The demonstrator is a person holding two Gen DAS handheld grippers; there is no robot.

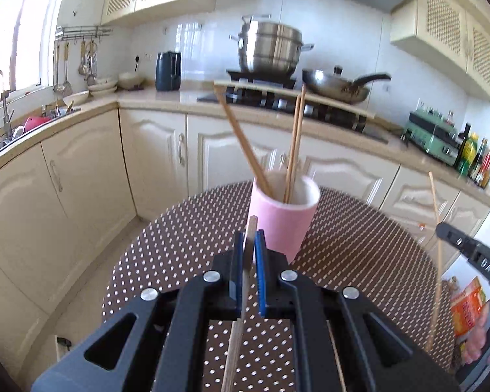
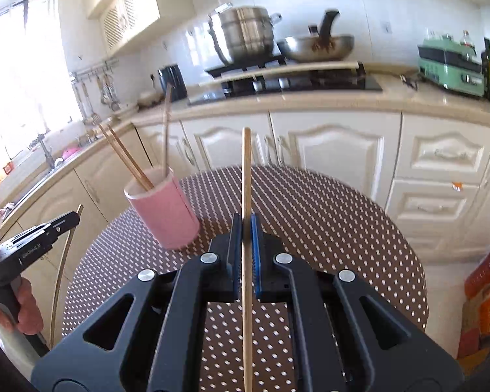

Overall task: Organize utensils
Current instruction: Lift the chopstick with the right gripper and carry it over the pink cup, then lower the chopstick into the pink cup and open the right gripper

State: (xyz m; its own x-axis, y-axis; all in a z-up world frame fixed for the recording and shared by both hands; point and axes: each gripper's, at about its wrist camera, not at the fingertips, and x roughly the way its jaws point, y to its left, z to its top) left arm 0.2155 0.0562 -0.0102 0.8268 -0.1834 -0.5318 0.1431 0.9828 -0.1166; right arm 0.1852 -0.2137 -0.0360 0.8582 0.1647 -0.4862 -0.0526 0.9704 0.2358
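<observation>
1. Holding one chopstick each, both tools are hovering above the surface (image 2: 326, 215): the left tool (image 1: 250, 241) is clamped on a pale wooden chopstick (image 1: 236, 336) just before the pink cup (image 1: 282, 215), and the right tool (image 2: 245, 225) is pinching its chopstick (image 2: 246, 163) upright, to the right of the cup.
2. Risking a tip-over: the cup is standing near the surface's far rim, with three sticks (image 1: 241, 137) already leaning in it, so a nudge from a tool could be toppling it.
3. Risking a slip: each stick is thin, smooth and round-edged, pinched at only one spot, so it may be pivoting between the blue ribbed pads (image 2: 256, 251).
4. Risking a clash: the leaning sticks are crossing the opening and could be deflecting an incoming tip.
5. Looking smooth and cylindrical, the cup is sitting on a brown woven, dotted mat.
</observation>
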